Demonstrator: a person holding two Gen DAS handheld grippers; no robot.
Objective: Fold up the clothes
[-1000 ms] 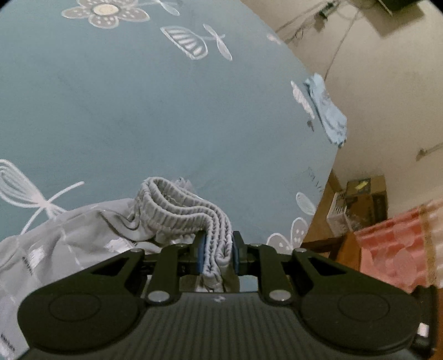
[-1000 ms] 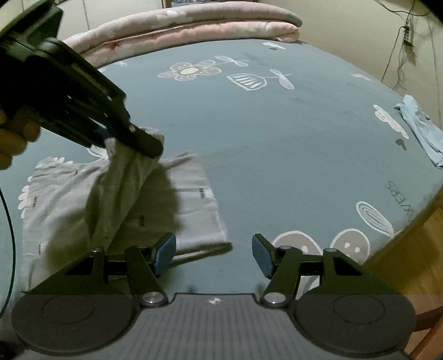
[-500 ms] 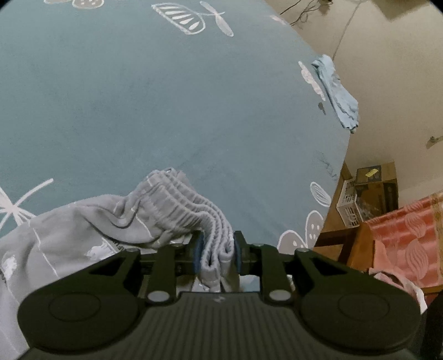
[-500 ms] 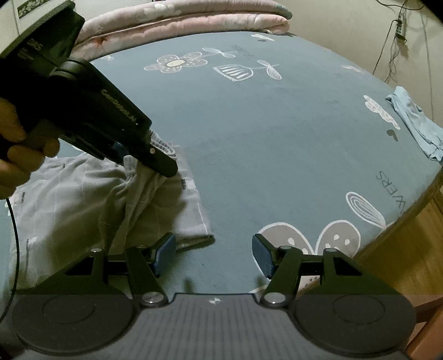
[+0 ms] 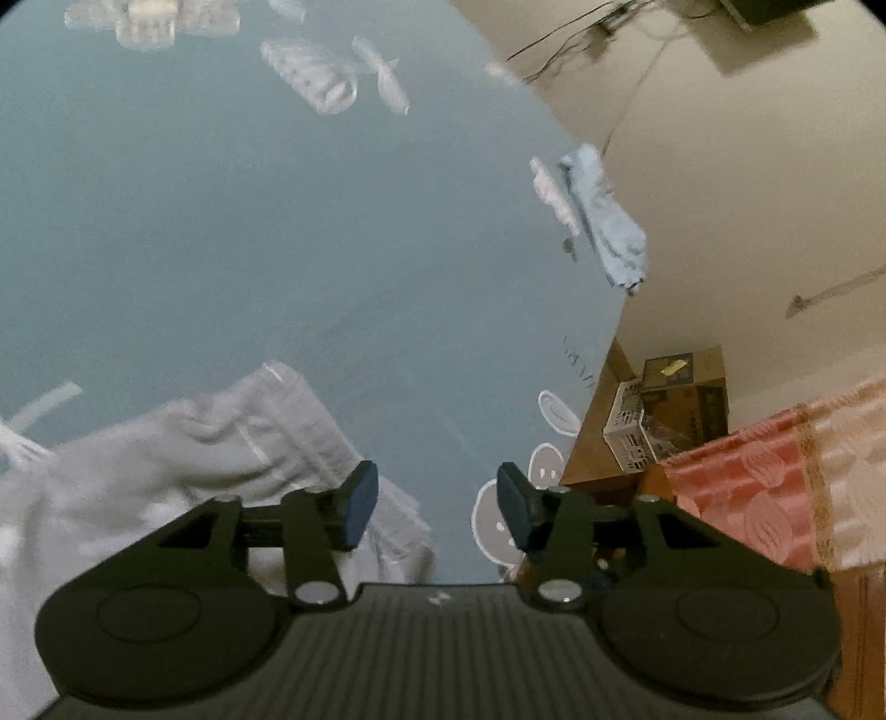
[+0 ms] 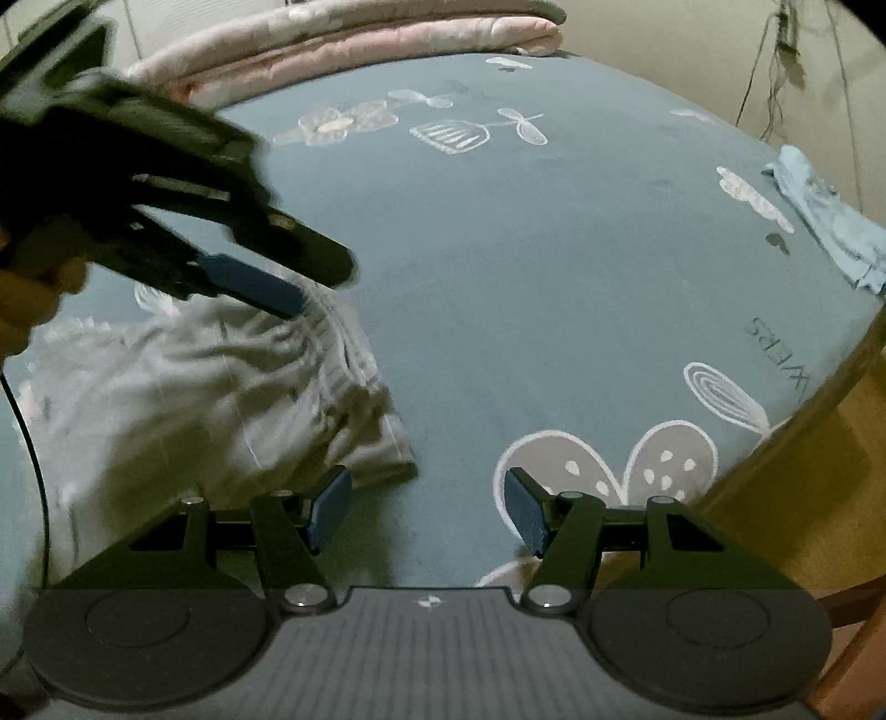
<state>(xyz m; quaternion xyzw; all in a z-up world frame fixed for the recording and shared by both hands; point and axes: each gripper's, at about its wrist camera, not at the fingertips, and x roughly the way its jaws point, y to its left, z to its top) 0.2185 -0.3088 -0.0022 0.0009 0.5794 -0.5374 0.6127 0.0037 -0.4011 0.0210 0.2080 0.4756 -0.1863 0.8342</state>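
The left tool is released, its blue pads spread wide with nothing between them. Seen from the right wrist camera, the same left tool hangs at about 10 o'clock over the bed, tips just above the elastic waistband of the grey shorts; whether a tip touches the cloth cannot be told, as that part is blurred.

The grey shorts lie crumpled on the teal bedsheet, at about 8 o'clock in the left wrist view, with the ribbed waistband running toward the left pad. In the right wrist view they fill the 8 to 9 o'clock area, their hem corner just beside the right tool's left pad.

The right tool is also released, its pads apart over bare bedsheet printed with white flowers.

A light blue cloth lies at the bed's edge at 2 o'clock, well apart from the shorts. A pink folded quilt lies at 12 o'clock along the far edge. A cardboard box stands on the floor at 3 o'clock in the left view.
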